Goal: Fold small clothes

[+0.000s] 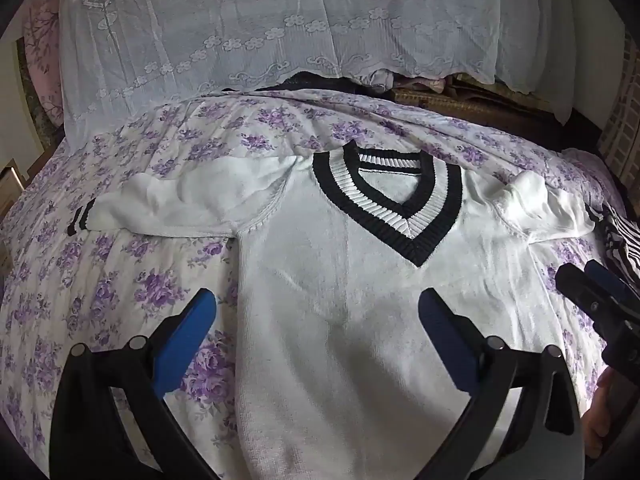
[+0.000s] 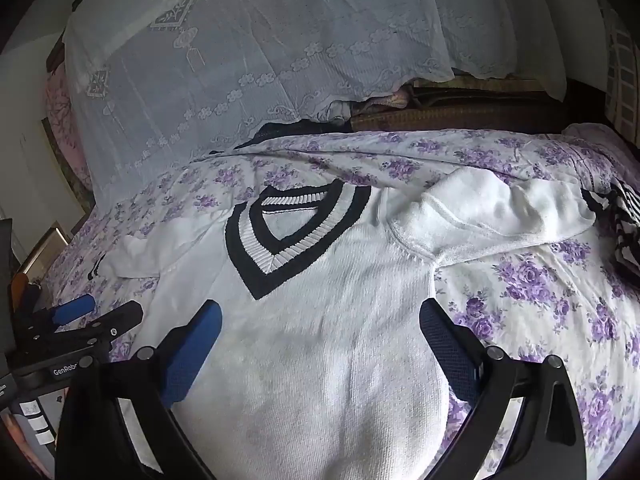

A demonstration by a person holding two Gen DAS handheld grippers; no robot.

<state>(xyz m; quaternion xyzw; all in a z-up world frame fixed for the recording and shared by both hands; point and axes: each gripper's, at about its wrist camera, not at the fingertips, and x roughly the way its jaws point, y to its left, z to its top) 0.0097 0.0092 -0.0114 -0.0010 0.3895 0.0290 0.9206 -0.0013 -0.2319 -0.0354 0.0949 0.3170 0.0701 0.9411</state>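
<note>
A white knit sweater point(image 1: 320, 280) point(image 2: 320, 340) with a black-and-white striped V-neck lies flat, front up, on a purple-flowered bedsheet point(image 1: 100, 280) point(image 2: 540, 280). Both sleeves spread sideways, their black-striped cuffs at the far ends. My left gripper point(image 1: 318, 312) hovers open above the sweater's lower left side, one blue finger over the sheet, the other over the body. My right gripper point(image 2: 320, 320) stands open above the sweater's lower right part, nothing between its fingers. Each gripper shows at the edge of the other's view: the right gripper point(image 1: 592, 284) and the left gripper point(image 2: 96, 312).
A white lace cloth point(image 1: 280, 32) point(image 2: 260, 60) drapes over things at the back of the bed. A black-and-white striped garment point(image 1: 616, 240) point(image 2: 624, 216) lies by the right sleeve's cuff. Dark woven items point(image 2: 460, 116) sit behind the sheet. A hand point(image 1: 600, 420) shows at the right edge.
</note>
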